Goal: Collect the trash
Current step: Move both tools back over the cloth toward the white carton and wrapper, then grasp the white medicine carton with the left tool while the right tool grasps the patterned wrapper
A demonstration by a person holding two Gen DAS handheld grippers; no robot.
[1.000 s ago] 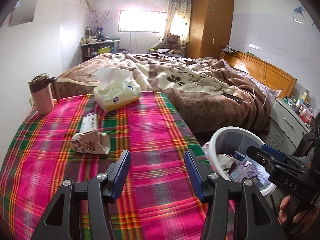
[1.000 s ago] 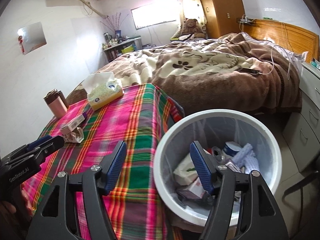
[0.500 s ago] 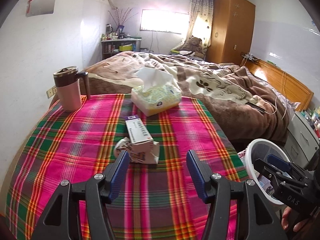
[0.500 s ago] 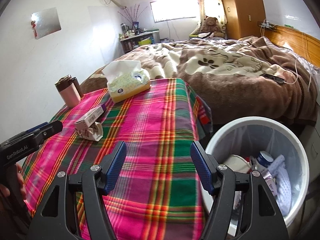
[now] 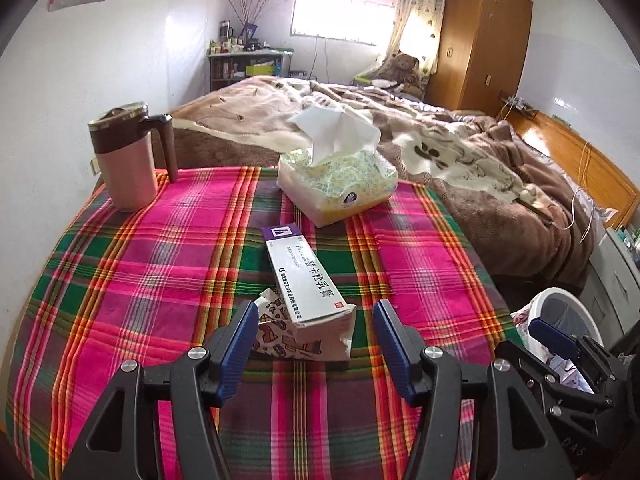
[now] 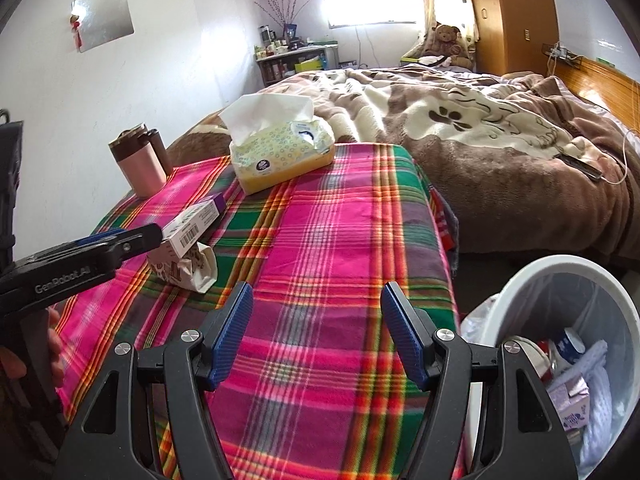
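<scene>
A white ointment carton with a purple end (image 5: 304,276) lies on the plaid tablecloth (image 5: 160,280), its near end resting on a crumpled patterned paper wrapper (image 5: 280,336). My left gripper (image 5: 314,336) is open, its fingers on either side of the wrapper and the carton's near end, not touching. In the right wrist view the carton (image 6: 192,226) and wrapper (image 6: 188,268) lie at left, with the left gripper's fingers (image 6: 120,242) next to them. My right gripper (image 6: 316,336) is open and empty over the table's near part. The white trash bin (image 6: 560,280) with a liner stands at lower right, holding several discarded items.
A pink mug with a brown lid (image 5: 126,156) stands at the table's far left corner. A yellow tissue pack (image 5: 336,184) sits at the far edge. A bed with a brown blanket (image 5: 460,160) lies beyond. A grey drawer unit (image 5: 616,272) stands right of the bin (image 5: 560,312).
My left gripper has swung left and forward over the table until its open fingers flank the wrapper and carton. My right gripper has moved from above the bin to over the table.
</scene>
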